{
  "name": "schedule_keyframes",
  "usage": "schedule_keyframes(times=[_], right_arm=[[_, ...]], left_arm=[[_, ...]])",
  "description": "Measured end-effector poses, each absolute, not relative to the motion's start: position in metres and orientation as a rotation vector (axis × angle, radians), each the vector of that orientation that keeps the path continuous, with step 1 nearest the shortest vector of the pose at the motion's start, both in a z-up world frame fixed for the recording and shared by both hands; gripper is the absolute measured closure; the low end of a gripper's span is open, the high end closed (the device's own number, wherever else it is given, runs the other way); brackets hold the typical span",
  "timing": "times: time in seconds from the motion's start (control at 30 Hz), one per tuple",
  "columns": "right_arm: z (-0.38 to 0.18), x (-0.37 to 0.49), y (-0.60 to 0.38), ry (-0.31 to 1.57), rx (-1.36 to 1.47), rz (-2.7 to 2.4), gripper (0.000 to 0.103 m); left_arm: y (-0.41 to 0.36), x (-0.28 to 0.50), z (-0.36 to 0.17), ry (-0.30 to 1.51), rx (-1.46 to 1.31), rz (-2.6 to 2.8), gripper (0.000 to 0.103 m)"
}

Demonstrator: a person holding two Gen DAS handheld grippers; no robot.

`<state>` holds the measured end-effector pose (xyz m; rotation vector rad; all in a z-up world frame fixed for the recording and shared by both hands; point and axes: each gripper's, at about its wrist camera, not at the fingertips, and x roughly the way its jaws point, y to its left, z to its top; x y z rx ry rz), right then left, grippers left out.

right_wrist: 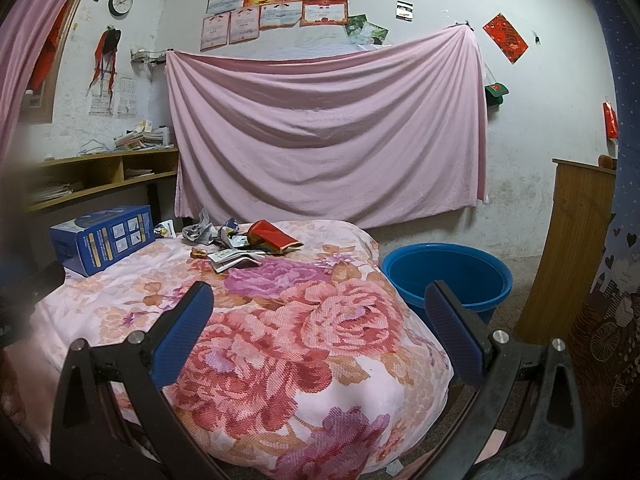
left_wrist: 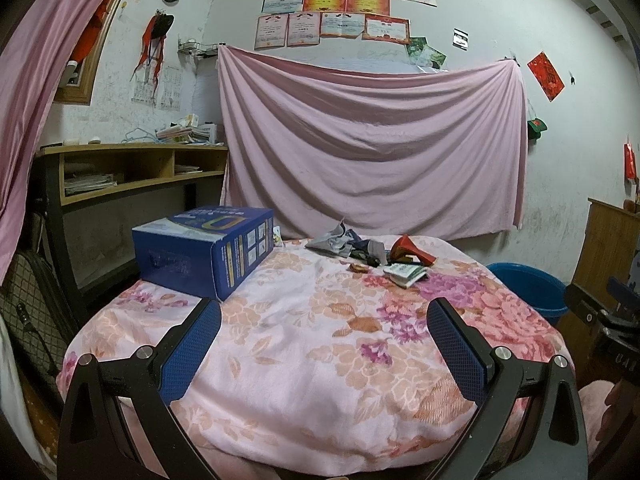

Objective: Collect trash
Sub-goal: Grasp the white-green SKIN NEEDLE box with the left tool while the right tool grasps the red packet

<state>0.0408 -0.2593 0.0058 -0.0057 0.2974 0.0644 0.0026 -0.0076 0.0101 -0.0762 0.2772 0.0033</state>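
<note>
Both jaw pairs are held spread and empty: left gripper [left_wrist: 324, 344] and right gripper [right_wrist: 320, 328], above the near edge of the floral-covered table [right_wrist: 280, 360]. The trash pile [left_wrist: 368, 256] lies at the far edge, well apart from both grippers. One blue box [left_wrist: 204, 256] occupies the far left corner; one blue bucket [right_wrist: 448, 276] stands off the right edge. Loose, overlapping wrappers could be scattered or only partly pinched; their exact count cannot be told.
</note>
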Motion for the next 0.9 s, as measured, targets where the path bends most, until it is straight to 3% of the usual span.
schedule_keyframes(times=[0.5, 0.9], right_arm=[[0.049, 0.079, -0.261, 0.187, -0.013, 0.098, 0.000], [0.069, 0.186, -0.272, 0.196, -0.019, 0.180, 0.000]], left_arm=[[-0.005, 0.049, 0.052, 0.157, -0.068, -0.008, 0.002], [-0.002, 0.122, 0.057, 0.151, -0.067, -0.039, 0.002]])
